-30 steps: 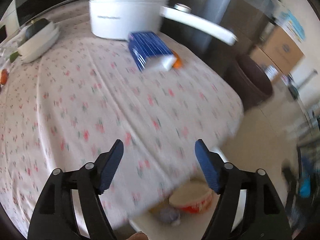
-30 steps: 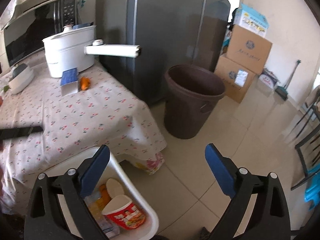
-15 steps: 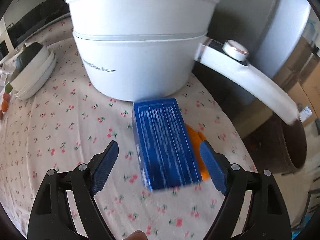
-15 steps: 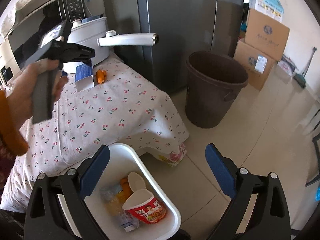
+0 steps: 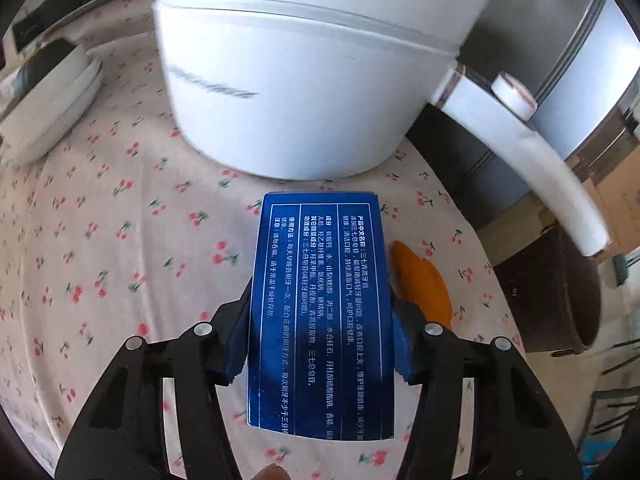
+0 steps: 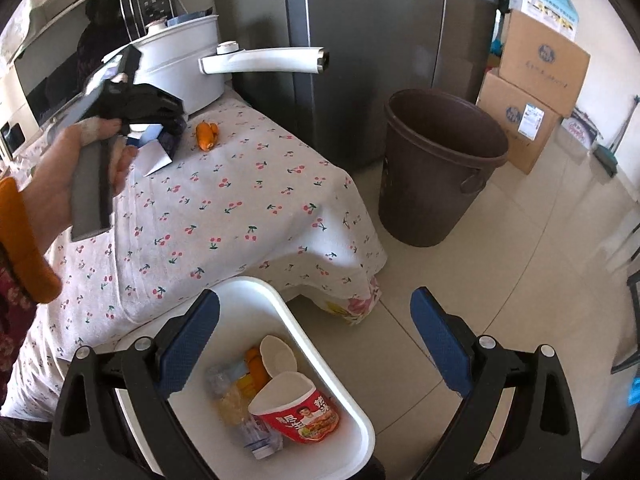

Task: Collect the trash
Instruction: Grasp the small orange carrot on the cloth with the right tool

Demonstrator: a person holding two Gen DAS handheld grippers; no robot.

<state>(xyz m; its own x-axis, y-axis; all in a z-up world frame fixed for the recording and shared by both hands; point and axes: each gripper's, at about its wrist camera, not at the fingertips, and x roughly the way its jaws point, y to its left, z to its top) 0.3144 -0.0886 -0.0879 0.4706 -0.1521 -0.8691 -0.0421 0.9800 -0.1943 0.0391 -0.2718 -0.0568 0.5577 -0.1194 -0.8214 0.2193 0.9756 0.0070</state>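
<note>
**Grabbing the blue box**

Left gripper [image 5: 320, 344] closed on the blue box [image 5: 322, 312], flat on the desk [image 5: 100, 240] just in front of the white pot [image 5: 312, 80], orange peel [image 5: 420, 284] beside it. Right gripper [image 6: 316, 332] wide open, holding nothing, over the white bin [image 6: 344, 412]. Next, probably: lift box, carry to bin, drop in.

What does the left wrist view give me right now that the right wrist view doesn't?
Left wrist only: the left tool closed against the long sides of the blue printed cardboard box.

Right wrist only: the open right tool, the white plastic bin holding a red noodle cup, the brown plastic trash can.

Both: white electric pot, orange peel, cherry-print tablecloth.
</note>
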